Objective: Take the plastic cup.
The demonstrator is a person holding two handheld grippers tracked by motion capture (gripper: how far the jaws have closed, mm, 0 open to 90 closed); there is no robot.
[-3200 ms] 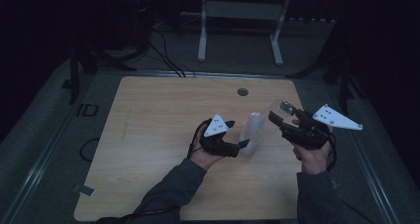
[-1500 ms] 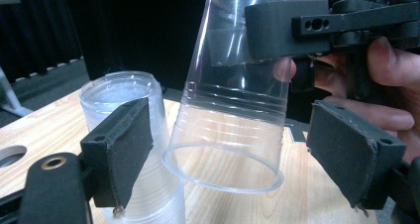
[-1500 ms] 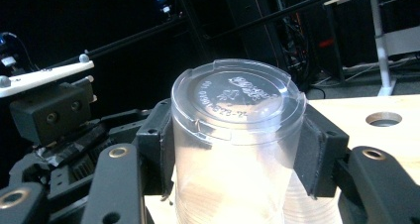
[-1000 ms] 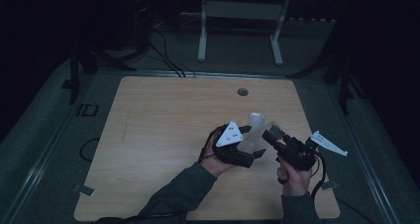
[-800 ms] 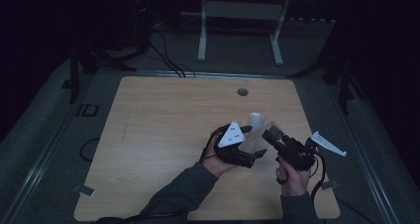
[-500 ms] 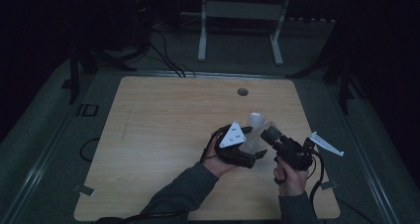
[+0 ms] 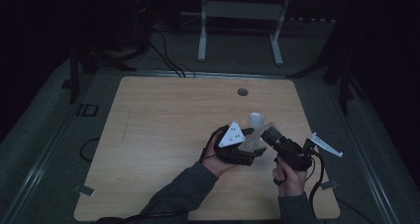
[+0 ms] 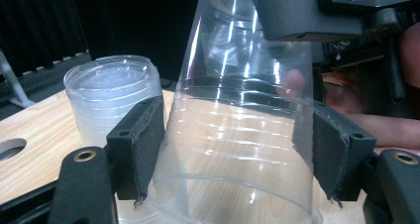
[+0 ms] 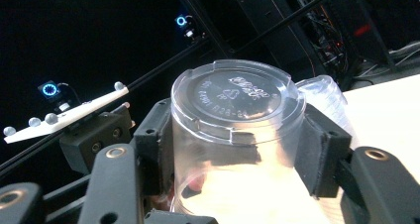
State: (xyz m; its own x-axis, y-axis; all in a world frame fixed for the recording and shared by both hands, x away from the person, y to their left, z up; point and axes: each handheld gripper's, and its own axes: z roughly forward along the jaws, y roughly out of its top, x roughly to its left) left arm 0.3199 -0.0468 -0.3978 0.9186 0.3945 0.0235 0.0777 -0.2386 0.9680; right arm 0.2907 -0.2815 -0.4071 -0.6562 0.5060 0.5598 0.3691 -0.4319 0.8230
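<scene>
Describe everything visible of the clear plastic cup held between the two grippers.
The clear plastic cup is thin, see-through and tapered, with faint rings round its wall and embossed lettering on its flat base. It is upside down, base up, above the wooden table. The left gripper has just been closing on its lower wall, pads against it; the right gripper, jaws just opening, flanks the base end. A stack of similar cups stands behind it.

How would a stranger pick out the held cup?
Start at the wooden table's right front. There the left gripper, whose jaws have just been closing, clamps a clear plastic cup. Unlike the cup stack standing behind, it is single and gripped.
</scene>
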